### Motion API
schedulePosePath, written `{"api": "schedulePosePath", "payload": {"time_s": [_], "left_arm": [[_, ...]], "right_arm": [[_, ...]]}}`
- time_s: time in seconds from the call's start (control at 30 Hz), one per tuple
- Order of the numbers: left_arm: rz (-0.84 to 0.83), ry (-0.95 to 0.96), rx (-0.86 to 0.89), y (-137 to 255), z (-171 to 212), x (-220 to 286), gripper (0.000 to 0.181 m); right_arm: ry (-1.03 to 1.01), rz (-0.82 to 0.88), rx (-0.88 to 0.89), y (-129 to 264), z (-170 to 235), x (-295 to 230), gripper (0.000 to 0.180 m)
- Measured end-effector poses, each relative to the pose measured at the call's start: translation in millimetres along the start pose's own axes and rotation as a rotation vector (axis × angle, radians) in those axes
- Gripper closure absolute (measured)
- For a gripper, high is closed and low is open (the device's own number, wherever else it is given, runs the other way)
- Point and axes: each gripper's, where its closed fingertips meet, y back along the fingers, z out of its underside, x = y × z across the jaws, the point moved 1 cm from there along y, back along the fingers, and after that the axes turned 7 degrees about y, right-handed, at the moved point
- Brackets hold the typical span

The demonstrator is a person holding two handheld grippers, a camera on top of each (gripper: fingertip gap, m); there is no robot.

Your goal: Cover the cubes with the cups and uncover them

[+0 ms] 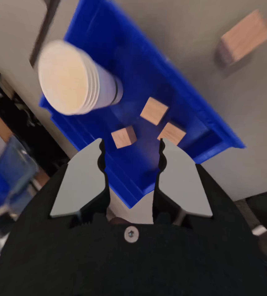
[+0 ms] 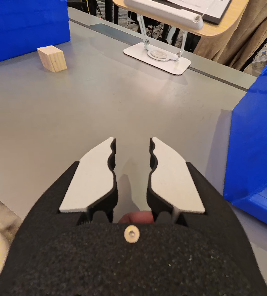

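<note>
In the blurred left wrist view a blue bin [image 1: 145, 67] holds a stack of white paper cups [image 1: 75, 78] with the open end toward the camera, and three wooden cubes [image 1: 154, 110] [image 1: 124, 137] [image 1: 172, 133]. My left gripper [image 1: 131, 140] is open and empty, above the bin near the cubes. Another wooden cube [image 1: 245, 38] sits on the grey table beyond the bin; it also shows in the right wrist view [image 2: 52, 58]. My right gripper [image 2: 132, 139] is open and empty over the grey table [image 2: 113, 99].
A blue bin [image 2: 25, 28] stands at the far left in the right wrist view and another blue bin [image 2: 254, 152] at the right. A white stand [image 2: 156, 56] sits at the table's far edge. A clear container [image 1: 17, 160] shows at left in the left wrist view.
</note>
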Motion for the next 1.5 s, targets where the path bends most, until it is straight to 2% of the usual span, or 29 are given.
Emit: {"api": "schedulePosePath", "payload": {"time_s": [0.03,0.17,0.33,0.53,0.7,0.8,0.93,1.0,1.1,1.2,1.27,1.37,1.5], "left_arm": [[0.021,0.069,-0.031,-16.4,10.7,-8.4,0.116],[0.049,0.247,-0.139,-73.5,38.8,-31.2,0.117],[0.078,0.306,-0.197,-100.0,44.1,-33.6,0.124],[0.027,0.329,-0.33,-115.2,58.8,-35.0,0.122],[0.081,0.346,-0.366,-131.6,61.2,-22.6,0.126],[0.065,0.374,-0.355,-135.1,59.8,-27.5,0.134],[0.156,0.385,-0.297,-118.2,52.2,-24.6,0.134],[0.17,0.343,-0.231,-89.7,44.3,-27.8,0.134],[0.155,0.19,-0.016,-27.2,9.7,-24.3,0.135],[0.152,-0.012,0.191,32.9,-41.9,15.8,0.135],[0.174,-0.186,0.268,52.0,-74.9,65.2,0.135],[0.199,-0.435,0.266,41.9,-108.2,142.5,0.135],[0.195,-0.626,0.116,-17.5,-126.4,203.9,0.135]], "right_arm": [[0.008,-0.003,0.001,-0.5,-0.7,-2.5,0.14],[0.046,0.007,-0.007,-1.7,-0.9,-7.7,0.14],[0.03,-0.001,-0.01,-2.8,0.3,-6.8,0.141],[0.03,0.001,-0.01,-1.9,1.1,-3.3,0.142],[0.041,0.001,-0.012,-1.4,1.3,-4.1,0.142],[0.039,-0.002,-0.012,-1.5,1.5,-4.0,0.142],[0.029,-0.009,-0.013,-1.9,1.8,-3.3,0.142],[0.026,-0.009,-0.012,-1.9,1.7,-2.9,0.142],[0.032,-0.006,-0.014,-2.1,1.8,-3.3,0.142],[0.044,-0.001,-0.016,-2.4,1.5,-4.4,0.142],[0.05,0.0,-0.016,-2.2,1.1,-5.3,0.142],[0.059,0.009,-0.013,-0.9,0.5,-4.7,0.142],[0.06,0.014,-0.009,0.1,1.0,-2.3,0.143]]}}
